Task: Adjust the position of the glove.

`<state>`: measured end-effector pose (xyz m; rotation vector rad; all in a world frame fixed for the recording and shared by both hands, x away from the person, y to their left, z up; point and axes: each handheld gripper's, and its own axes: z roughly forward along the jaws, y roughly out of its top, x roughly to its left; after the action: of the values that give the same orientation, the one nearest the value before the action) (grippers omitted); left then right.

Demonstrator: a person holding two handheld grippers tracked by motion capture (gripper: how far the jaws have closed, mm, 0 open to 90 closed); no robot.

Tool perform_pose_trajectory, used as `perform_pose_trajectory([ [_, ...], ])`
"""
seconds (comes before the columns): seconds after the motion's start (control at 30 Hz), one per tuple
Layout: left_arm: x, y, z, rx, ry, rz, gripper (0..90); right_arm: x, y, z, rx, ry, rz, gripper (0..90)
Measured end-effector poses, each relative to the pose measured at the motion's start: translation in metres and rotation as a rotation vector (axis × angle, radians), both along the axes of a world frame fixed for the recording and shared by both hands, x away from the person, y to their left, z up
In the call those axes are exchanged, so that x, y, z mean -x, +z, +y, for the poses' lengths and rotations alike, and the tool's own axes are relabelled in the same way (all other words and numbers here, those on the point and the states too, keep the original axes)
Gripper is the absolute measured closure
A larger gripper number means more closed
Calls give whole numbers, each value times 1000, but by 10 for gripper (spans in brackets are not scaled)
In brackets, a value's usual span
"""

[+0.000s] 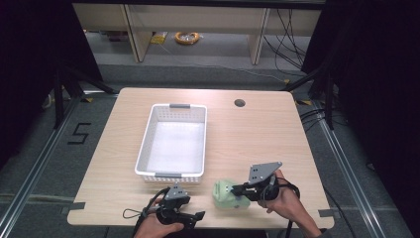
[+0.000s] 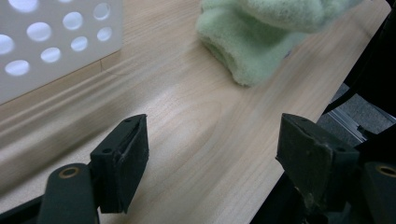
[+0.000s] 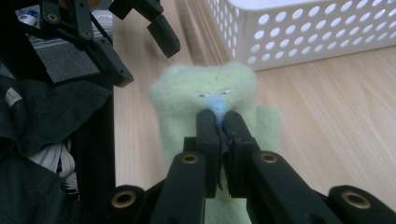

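One piece of writing can be read: a black "5" (image 1: 79, 133) marked on the floor left of the worktop (image 1: 257, 139). The right gripper (image 3: 221, 122) has its jaws pinched together on a pale green plush toy (image 3: 210, 98), gripping a small blue spot on its face. The toy is fuzzy and soft, lying at the worktop's near edge just beside the white perforated basket (image 1: 148, 144). The left gripper (image 2: 212, 154) hangs near the toy, jaws spread wide around bare wood.
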<state>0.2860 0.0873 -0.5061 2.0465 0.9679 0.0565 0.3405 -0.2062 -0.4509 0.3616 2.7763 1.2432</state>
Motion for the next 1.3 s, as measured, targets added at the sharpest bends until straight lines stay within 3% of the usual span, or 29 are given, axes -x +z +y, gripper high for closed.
perform_pose_trajectory([
  [0.2, -1, -1, 1, -10, -7, -1, 245, 0, -4, -4, 0, -6, 8, 867],
  [0.33, 0, -1, 0, 0, 2, 2, 245, -2, -8, -2, -3, 36, -3, 864],
  [0.67, -1, -1, 1, -21, -13, 6, 245, -5, -23, -1, 47, 24, 42, 852],
  [0.77, 0, -2, -1, 0, 8, 7, 245, -4, -25, -1, 69, 14, 44, 847],
  [0.87, 0, -2, -1, -7, 1, 7, 246, -6, -28, -1, 70, 26, 25, 846],
  [0.97, 0, -3, -2, -2, 1, 9, 245, -6, -28, -2, 63, 32, 38, 841],
  [1.03, -1, -3, 0, -35, -18, 7, 245, -6, -29, -1, 65, 29, 49, 830],
  [1.13, -1, -3, 0, -28, -18, 9, 246, -6, -32, -1, 66, 19, 59, 801],
  [1.17, 0, -3, -2, -7, 1, 11, 247, -6, -32, -1, 63, 11, 60, 786],
  [1.3, 0, -3, -1, -17, -4, 8, 261, -4, -32, -2, 43, -26, 99, 685],
])
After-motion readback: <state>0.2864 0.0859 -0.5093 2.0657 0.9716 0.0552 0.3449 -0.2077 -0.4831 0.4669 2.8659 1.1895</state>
